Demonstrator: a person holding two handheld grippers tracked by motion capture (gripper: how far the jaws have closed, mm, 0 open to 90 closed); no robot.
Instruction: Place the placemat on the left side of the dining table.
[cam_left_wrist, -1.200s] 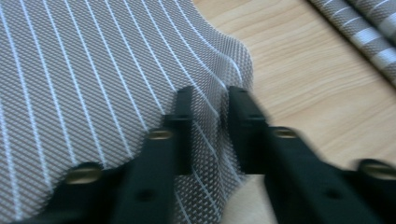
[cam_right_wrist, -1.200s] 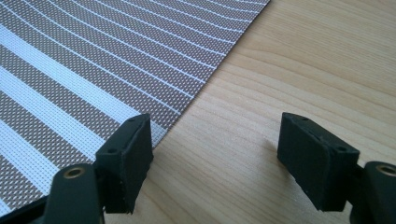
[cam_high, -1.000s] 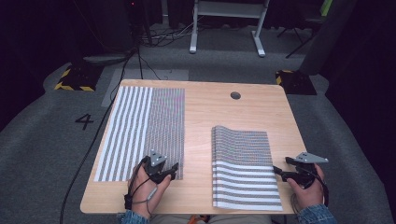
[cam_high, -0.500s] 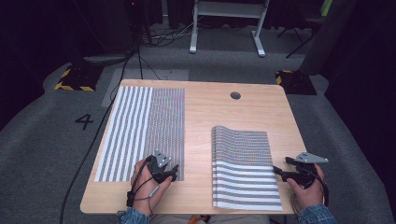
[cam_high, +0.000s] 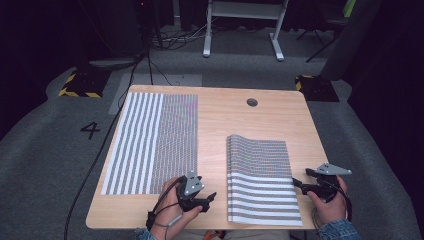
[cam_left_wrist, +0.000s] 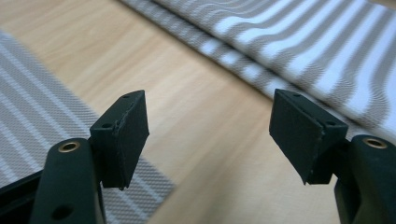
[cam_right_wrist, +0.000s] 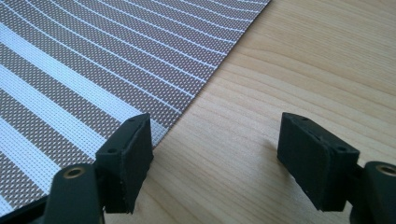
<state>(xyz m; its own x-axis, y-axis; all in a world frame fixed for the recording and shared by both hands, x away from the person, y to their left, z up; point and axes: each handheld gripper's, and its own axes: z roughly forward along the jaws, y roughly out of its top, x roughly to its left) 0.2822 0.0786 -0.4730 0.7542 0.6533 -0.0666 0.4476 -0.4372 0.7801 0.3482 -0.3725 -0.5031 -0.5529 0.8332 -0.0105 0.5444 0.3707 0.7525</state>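
Striped woven mats on a pale wooden table (cam_high: 225, 125), with two hand-held grippers at its near edge.

From the high view, a flat striped mat (cam_high: 155, 142) lies on the table's left half and a folded striped mat (cam_high: 261, 177) on the right; the left gripper (cam_high: 209, 197) sits over bare wood between them, just off the flat mat's near corner, and the right gripper (cam_high: 298, 182) is at the folded mat's right edge. In the left gripper view, its jaws have just been opening and stand wide with only wood between them, the flat mat (cam_left_wrist: 28, 121) beside one jaw and the folded mat (cam_left_wrist: 322, 56) beyond the other. In the right gripper view, the jaws are spread wide and hold nothing; the folded mat's (cam_right_wrist: 93, 70) corner lies by one jaw.
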